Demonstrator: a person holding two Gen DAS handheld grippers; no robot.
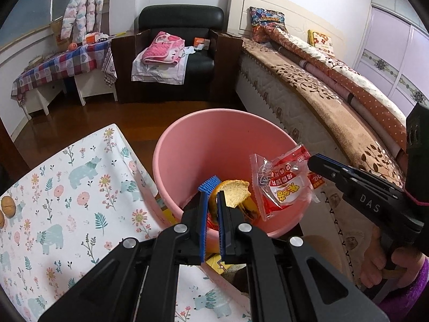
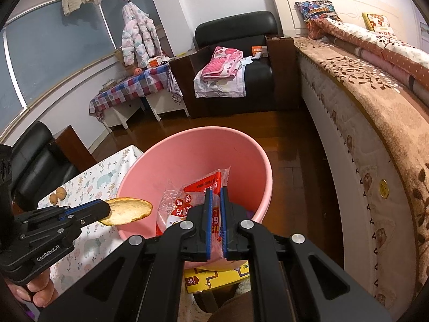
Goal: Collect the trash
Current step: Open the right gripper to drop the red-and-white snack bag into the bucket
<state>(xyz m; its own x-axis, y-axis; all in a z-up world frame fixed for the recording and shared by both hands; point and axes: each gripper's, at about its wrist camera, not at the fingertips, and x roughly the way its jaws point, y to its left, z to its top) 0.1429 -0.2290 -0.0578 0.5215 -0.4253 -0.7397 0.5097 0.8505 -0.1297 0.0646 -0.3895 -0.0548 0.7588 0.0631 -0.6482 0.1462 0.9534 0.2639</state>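
A pink bucket (image 1: 214, 139) (image 2: 201, 150) stands on the floor between the table and the bed. My left gripper (image 1: 214, 191) (image 2: 107, 209) is shut on a curved piece of orange peel (image 1: 236, 193) (image 2: 130, 210), held over the bucket's near left rim. My right gripper (image 2: 216, 191) (image 1: 312, 159) is shut on a red and white snack wrapper (image 2: 185, 204) (image 1: 281, 187), which hangs over the bucket's mouth. Some red and yellow wrappers (image 1: 245, 210) lie at the bucket's bottom, partly hidden by the fingers.
A table with a bear-and-flower cloth (image 1: 67, 187) (image 2: 91, 179) is left of the bucket, with walnuts (image 2: 58, 194) (image 1: 8, 206) on it. A bed (image 1: 321, 94) (image 2: 362, 134) runs along the right. A yellow box (image 2: 214, 279) lies by the bucket's base. A black armchair (image 1: 182, 53) stands beyond.
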